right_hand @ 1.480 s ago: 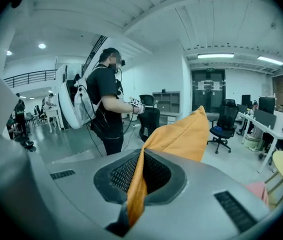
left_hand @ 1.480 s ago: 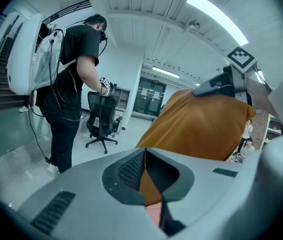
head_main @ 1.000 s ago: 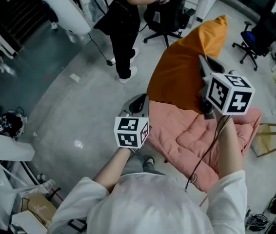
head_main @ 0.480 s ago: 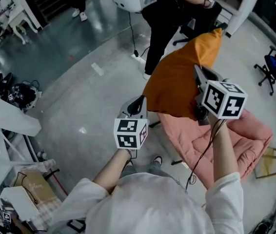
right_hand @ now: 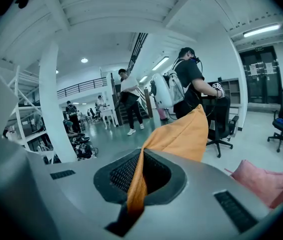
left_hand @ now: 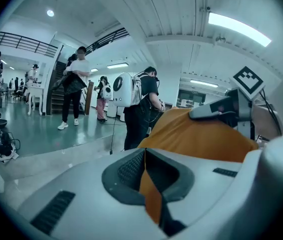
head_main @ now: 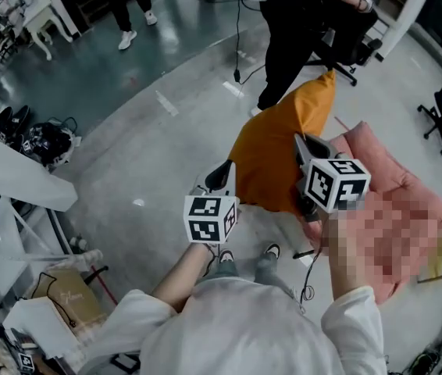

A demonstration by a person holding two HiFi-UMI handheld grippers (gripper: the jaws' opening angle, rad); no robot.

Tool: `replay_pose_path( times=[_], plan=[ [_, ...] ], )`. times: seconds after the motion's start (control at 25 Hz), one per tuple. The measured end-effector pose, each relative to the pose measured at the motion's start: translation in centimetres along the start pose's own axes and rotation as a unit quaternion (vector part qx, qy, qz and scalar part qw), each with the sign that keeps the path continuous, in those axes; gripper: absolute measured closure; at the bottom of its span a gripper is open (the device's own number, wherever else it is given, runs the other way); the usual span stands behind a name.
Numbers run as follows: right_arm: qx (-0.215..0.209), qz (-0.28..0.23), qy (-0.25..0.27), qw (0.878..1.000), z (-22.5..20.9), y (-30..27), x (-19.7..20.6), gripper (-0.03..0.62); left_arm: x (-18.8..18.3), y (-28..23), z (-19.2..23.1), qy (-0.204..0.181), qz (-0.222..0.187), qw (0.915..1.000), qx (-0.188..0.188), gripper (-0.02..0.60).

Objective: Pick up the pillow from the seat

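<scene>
Grey concrete workshop floor [head_main: 151,155] now lies beneath the soft orange fabric pillow [head_main: 272,158], which a second ago leaned against the padded pink seat [head_main: 377,162]. Its cloth is pinched tight in the left gripper [head_main: 221,174] and the right gripper [head_main: 301,141] alike. It seems fully clear of the seat, so the pick-up looks essentially done.

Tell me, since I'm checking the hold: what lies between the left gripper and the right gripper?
The orange pillow spans from the left gripper to the right gripper in the head view; each gripper view shows its fabric clamped.
</scene>
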State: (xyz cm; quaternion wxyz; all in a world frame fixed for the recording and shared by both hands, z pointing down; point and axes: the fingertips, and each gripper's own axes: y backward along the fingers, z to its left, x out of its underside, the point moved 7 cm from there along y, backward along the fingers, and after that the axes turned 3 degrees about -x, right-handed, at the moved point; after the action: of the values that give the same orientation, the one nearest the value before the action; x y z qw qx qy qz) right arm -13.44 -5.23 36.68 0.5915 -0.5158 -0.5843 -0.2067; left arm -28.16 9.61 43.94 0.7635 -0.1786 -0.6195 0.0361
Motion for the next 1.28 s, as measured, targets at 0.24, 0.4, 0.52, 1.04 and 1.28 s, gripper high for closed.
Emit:
replay_pose_path(
  times=[0.24, 0.4, 0.52, 1.04, 1.28],
  plan=[
    [-0.003, 0.030, 0.002, 1.000, 4.1, -0.8, 5.4, 0.563, 3.2, 2.0, 1.6, 0.011, 0.038, 0.9992, 0.011, 0.572],
    [-0.009, 0.063, 0.012, 0.998, 6.2, -1.5, 9.6, 0.563, 6.3, 3.2, 1.8, 0.023, 0.075, 0.9969, 0.004, 0.572],
    [-0.021, 0.089, 0.012, 0.996, 7.2, -1.9, 12.3, 0.563, 8.0, 3.9, 1.9, 0.035, 0.096, 0.9947, -0.012, 0.572],
    [-0.064, 0.129, 0.006, 0.990, 9.4, -0.2, 16.9, 0.563, 8.6, 5.9, 0.7, 0.035, 0.091, 0.9946, -0.034, 0.572],
    [-0.071, 0.126, 0.015, 0.989, 9.5, 0.5, 16.7, 0.563, 8.7, 6.4, 0.2, 0.036, 0.091, 0.9944, -0.040, 0.572]
  ],
)
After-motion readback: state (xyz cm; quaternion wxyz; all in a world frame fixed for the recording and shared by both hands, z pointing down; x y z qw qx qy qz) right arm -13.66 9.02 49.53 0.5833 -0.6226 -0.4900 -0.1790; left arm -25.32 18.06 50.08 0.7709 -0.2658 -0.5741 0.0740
